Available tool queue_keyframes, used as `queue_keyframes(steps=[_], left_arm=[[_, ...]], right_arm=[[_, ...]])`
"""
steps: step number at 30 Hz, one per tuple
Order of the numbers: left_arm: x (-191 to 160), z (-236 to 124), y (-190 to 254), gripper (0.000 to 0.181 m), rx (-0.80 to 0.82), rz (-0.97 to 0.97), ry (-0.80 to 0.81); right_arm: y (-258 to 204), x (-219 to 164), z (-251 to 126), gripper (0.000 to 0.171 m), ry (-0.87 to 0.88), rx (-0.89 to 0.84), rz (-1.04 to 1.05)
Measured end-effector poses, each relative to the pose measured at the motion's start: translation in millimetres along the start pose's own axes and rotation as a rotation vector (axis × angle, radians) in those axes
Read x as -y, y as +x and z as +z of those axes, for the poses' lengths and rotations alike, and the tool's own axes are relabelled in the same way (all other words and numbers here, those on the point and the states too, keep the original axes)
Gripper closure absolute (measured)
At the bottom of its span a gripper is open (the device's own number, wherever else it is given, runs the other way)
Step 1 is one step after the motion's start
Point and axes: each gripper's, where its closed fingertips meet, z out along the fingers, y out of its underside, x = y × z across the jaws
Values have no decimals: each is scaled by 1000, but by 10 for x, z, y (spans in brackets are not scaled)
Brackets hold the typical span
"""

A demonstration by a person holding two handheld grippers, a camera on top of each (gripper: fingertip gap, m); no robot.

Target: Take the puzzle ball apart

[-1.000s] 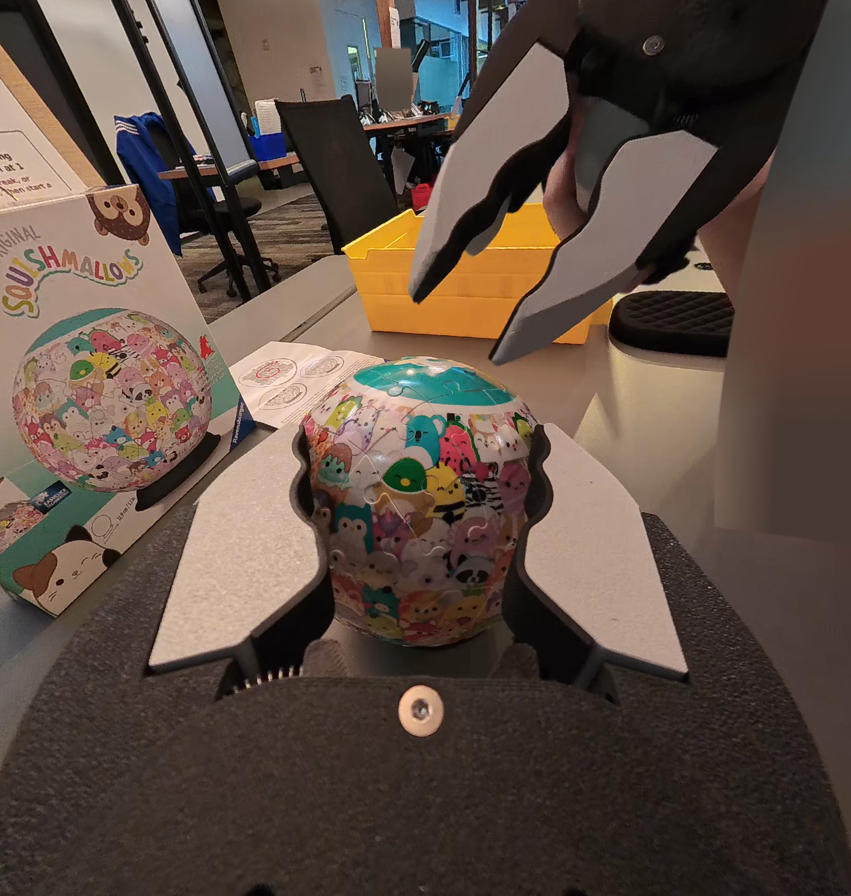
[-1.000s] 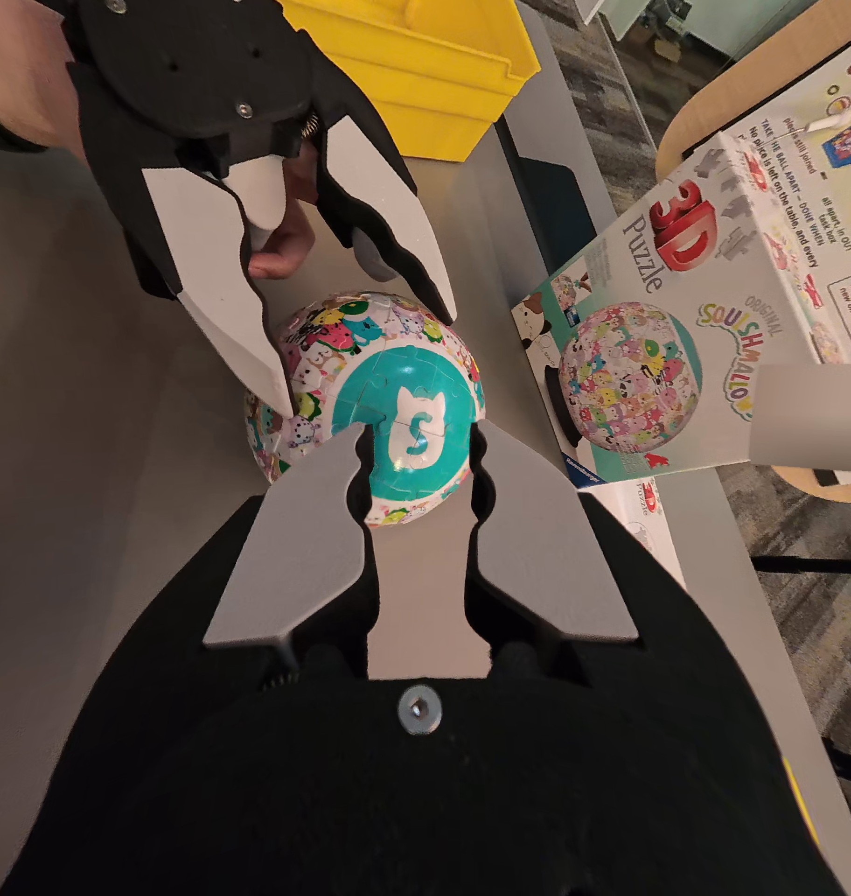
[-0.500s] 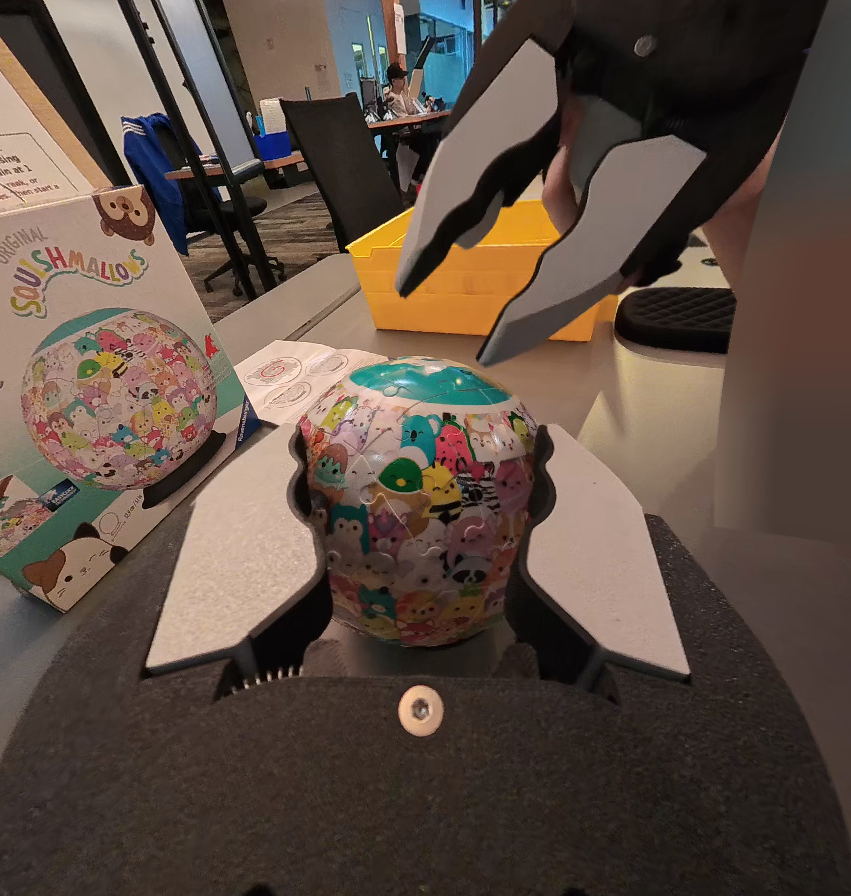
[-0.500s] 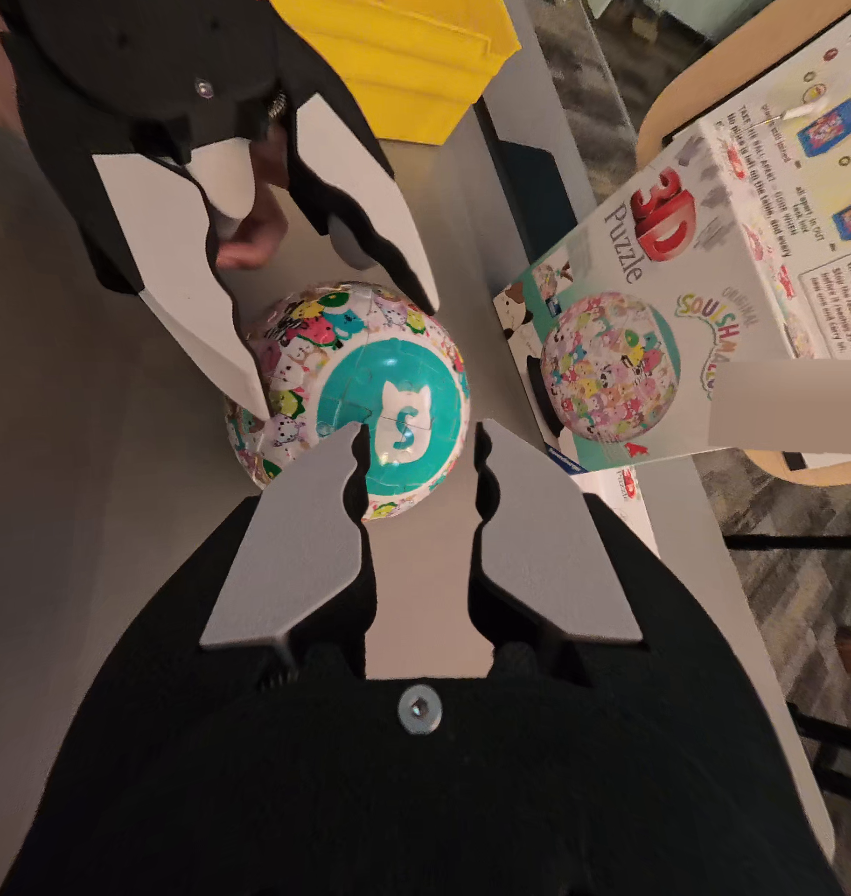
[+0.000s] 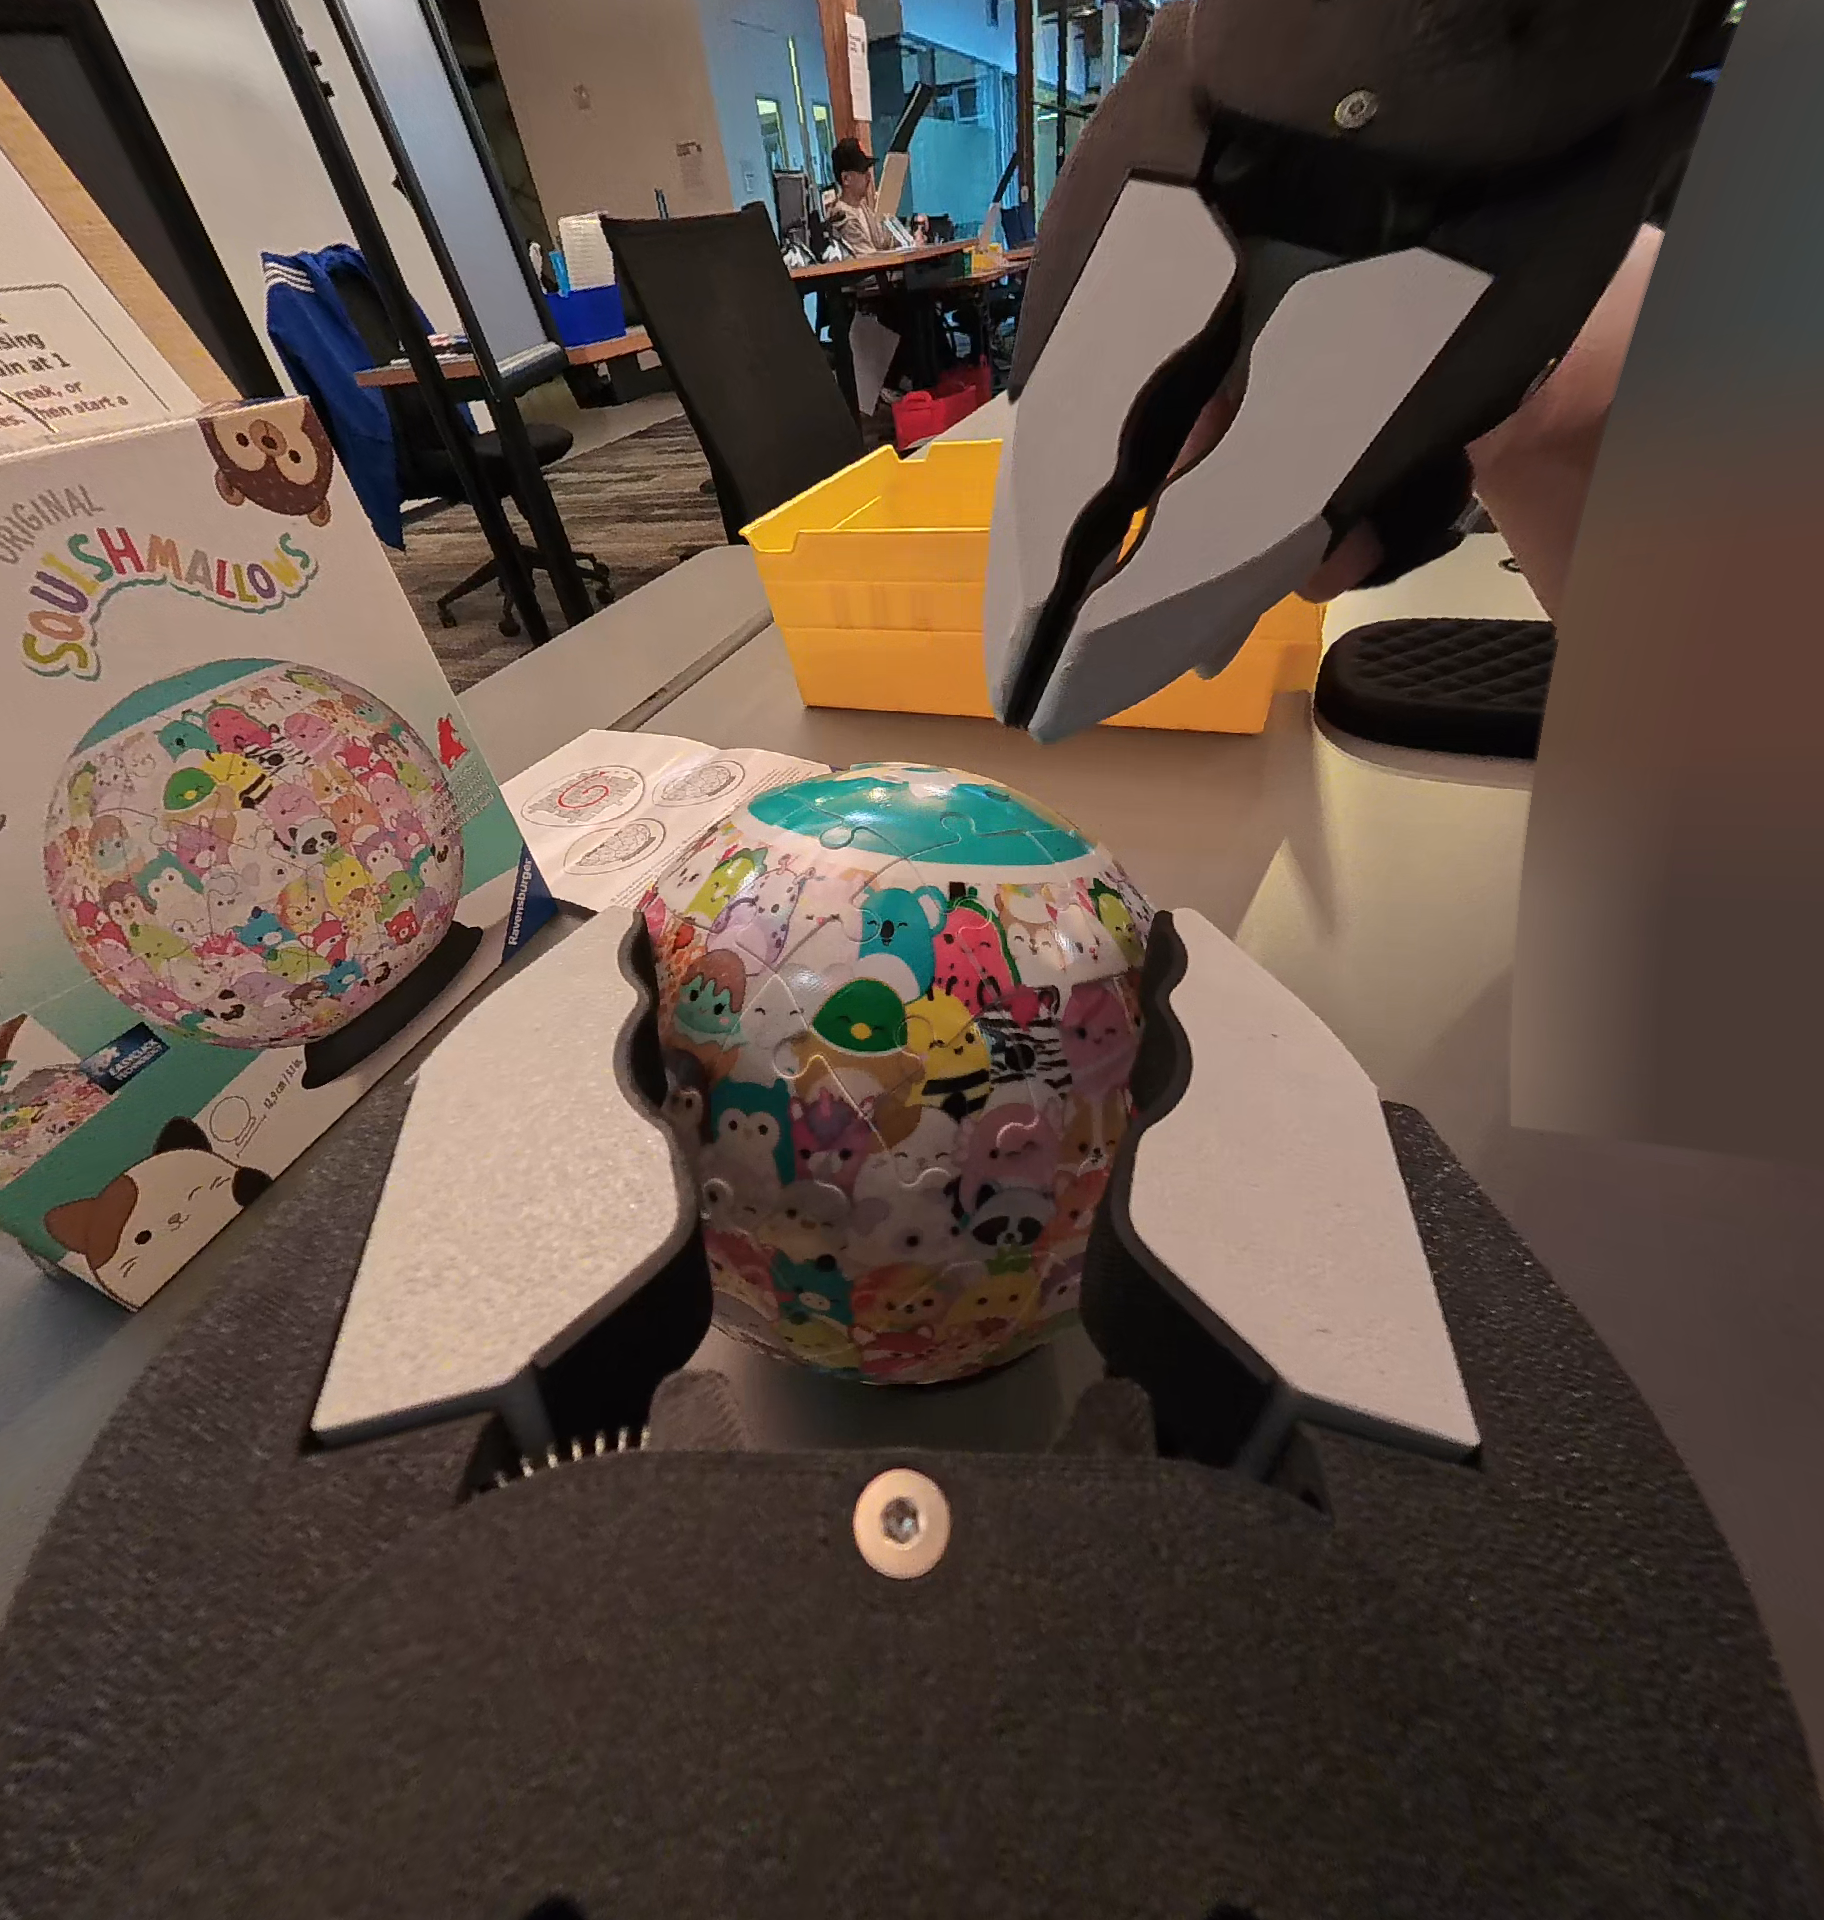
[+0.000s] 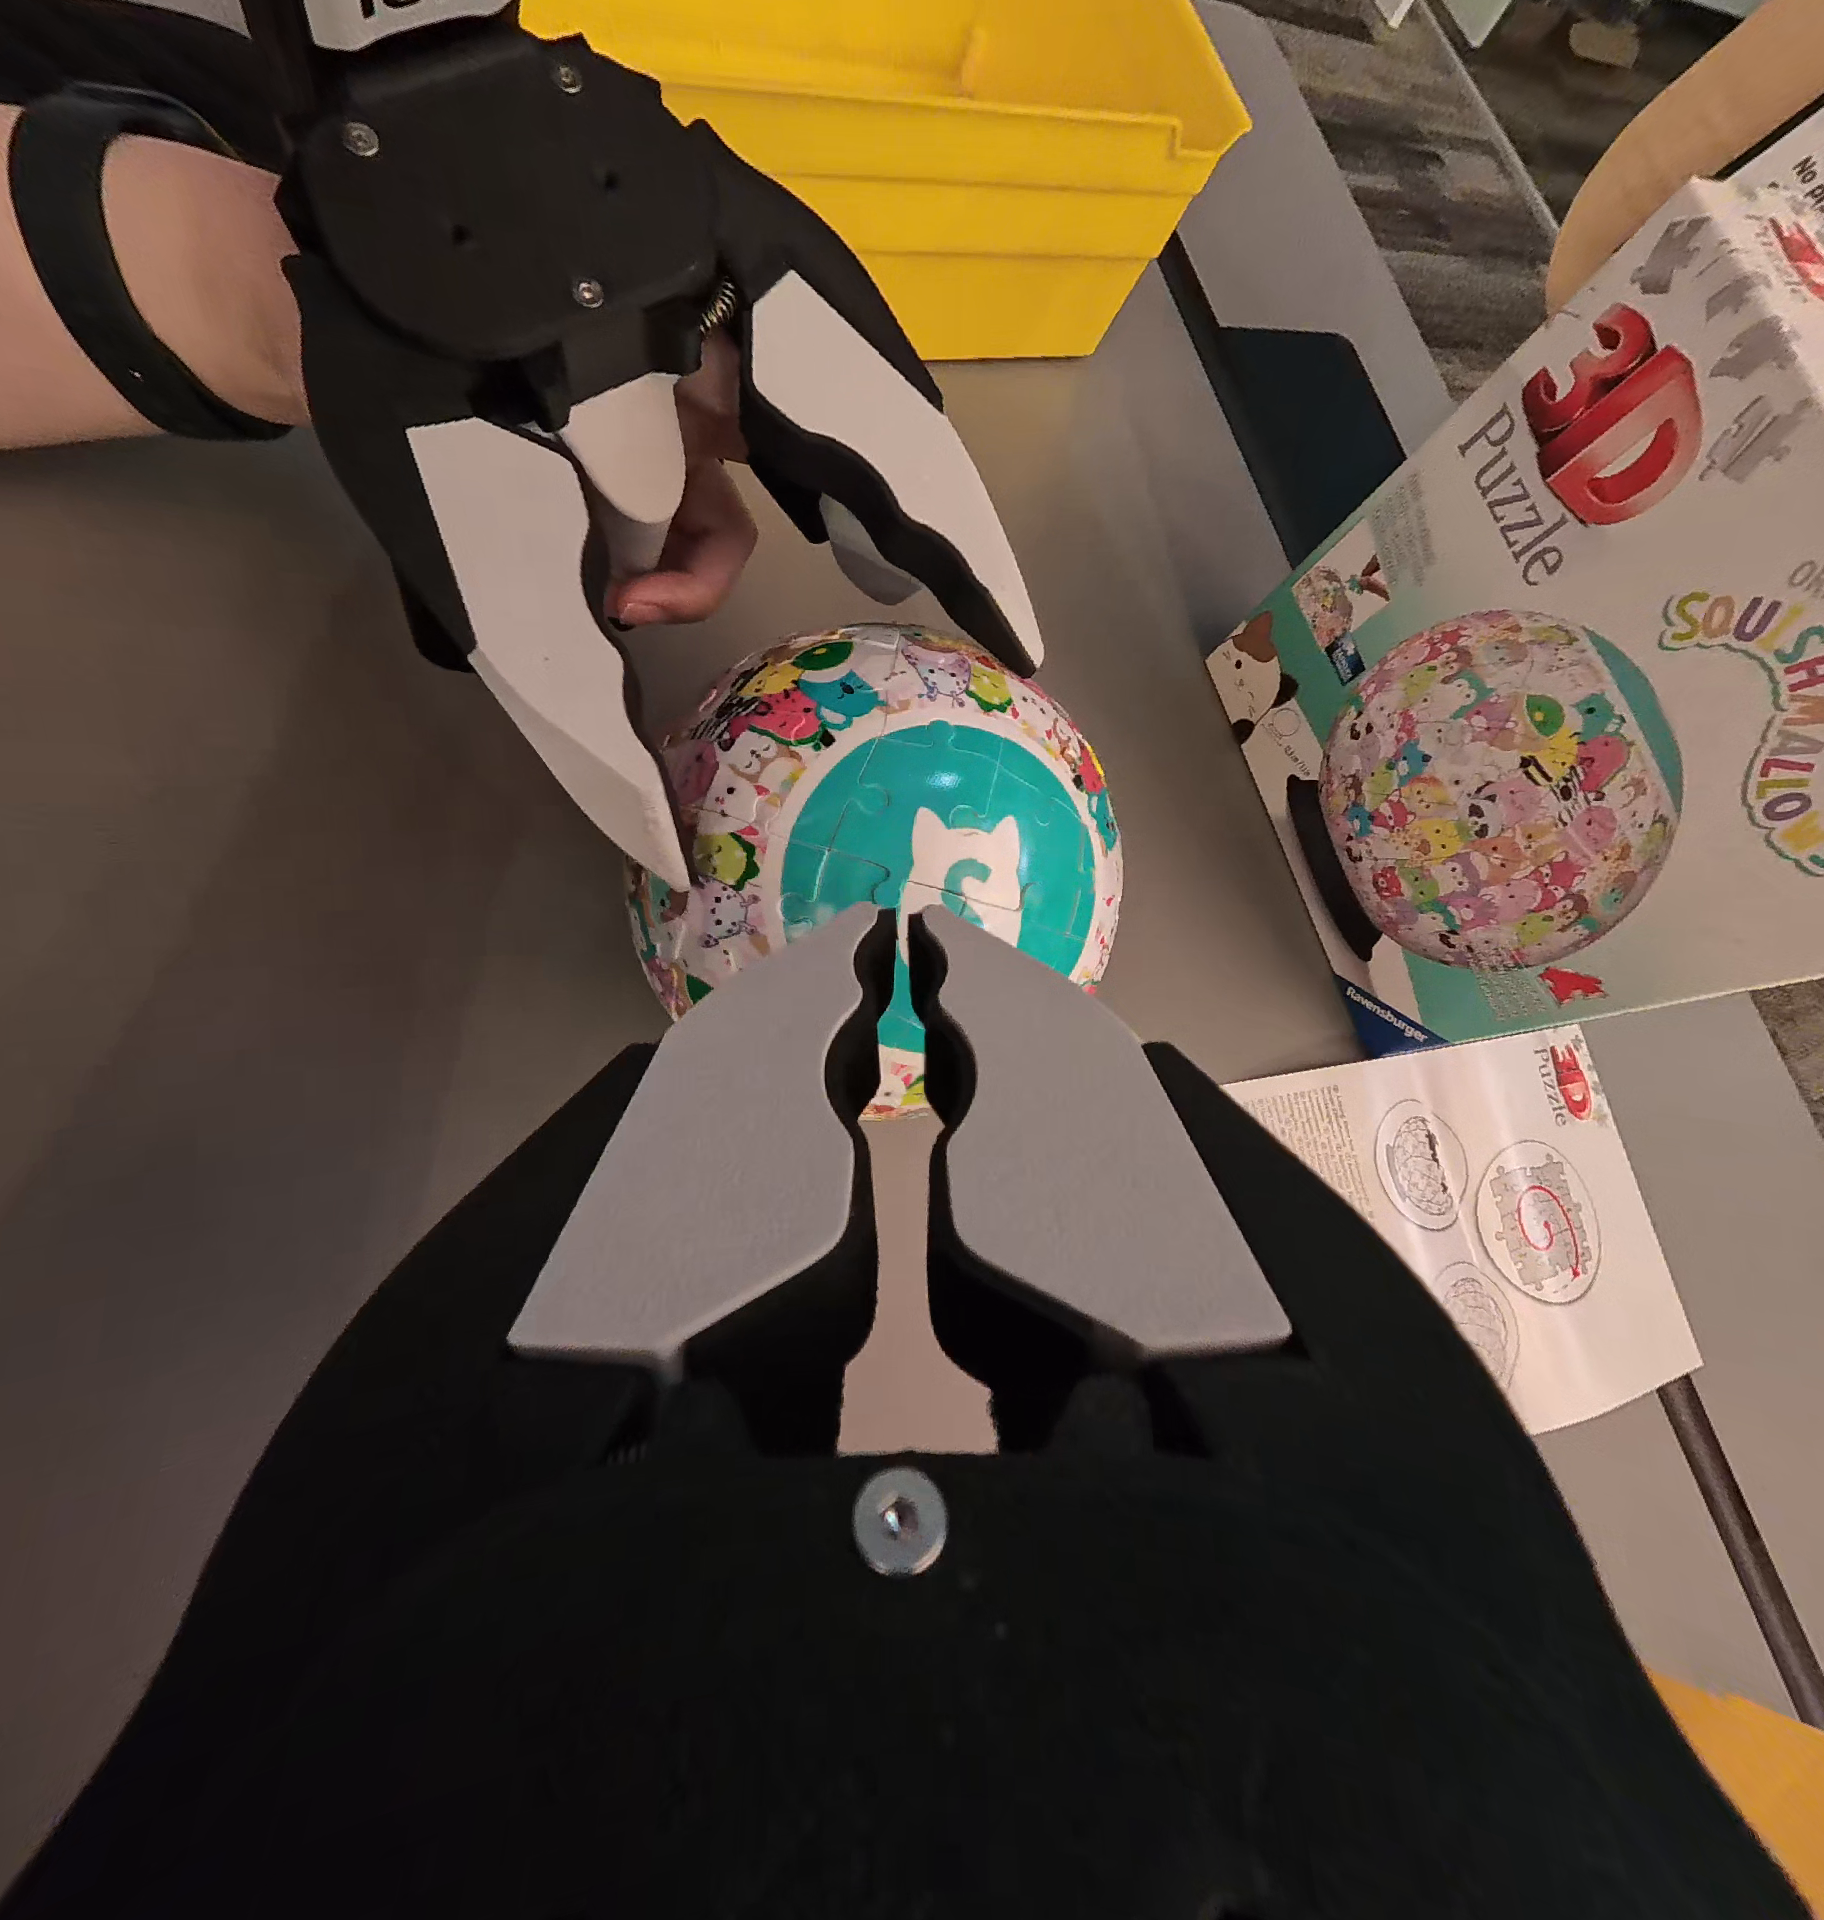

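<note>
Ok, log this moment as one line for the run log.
left gripper: shut on puzzle ball, ball on table | right gripper: shut, empty, above teal cap | no piece off yet

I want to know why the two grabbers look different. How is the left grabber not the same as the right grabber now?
The left gripper has its jaws spread wide around the puzzle ball; the right gripper has its jaws nearly shut on nothing. The left gripper holds the ball's sides, low by the table; the right gripper hangs above the ball's teal cap, apart from it. Both have grey fingers on black bodies.
</note>
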Motion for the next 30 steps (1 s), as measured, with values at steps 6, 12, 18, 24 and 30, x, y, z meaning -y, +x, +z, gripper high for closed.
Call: queue_keyframes(steps=[6,12,18,24,30], left_arm=[[-1,4,-10,90,4,-4,-2],[2,2,-9,90,4,-4,0],[4,4,-6,91,3,-1,2],[3,2,-7,91,4,0,3],[4,-3,-8,91,6,-1,4]], right_arm=[[-33,-44,106,161,-28,0,-10],[-36,-33,118,158,-32,-6,-2],[-46,-47,124,157,-47,1,12],[-42,15,72,160,-27,-12,12],[-21,56,37,159,-11,-35,9]])
